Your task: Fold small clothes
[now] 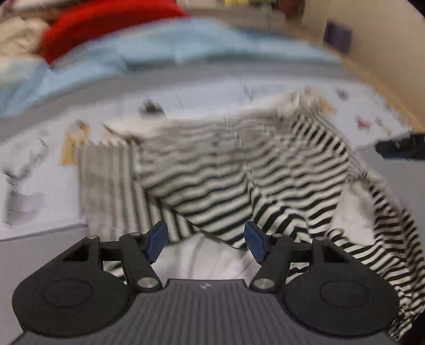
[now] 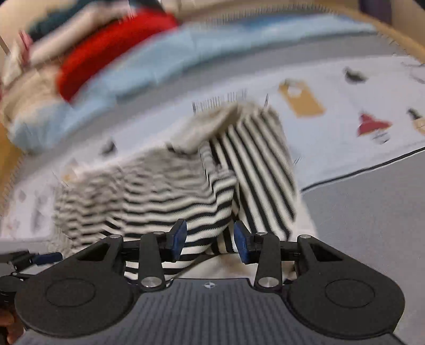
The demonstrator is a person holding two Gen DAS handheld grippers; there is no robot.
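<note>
A black-and-white striped garment (image 1: 225,172) lies rumpled on a pale printed sheet (image 1: 39,159). Its white inside shows near the front. My left gripper (image 1: 205,240) is open, its blue pads (image 1: 156,238) wide apart just above the garment's near edge, holding nothing. In the right wrist view the same striped garment (image 2: 172,191) lies with one part folded up. My right gripper (image 2: 209,238) is open with striped cloth between its blue pads (image 2: 243,242); the pads do not press on it. Both views are motion-blurred.
A light blue blanket (image 1: 159,55) and a red cloth (image 1: 106,24) lie behind the garment, with beige bedding (image 2: 24,87) at the far left. A grey surface (image 2: 372,212) lies to the right. The other gripper's tip (image 1: 403,146) shows at the right edge.
</note>
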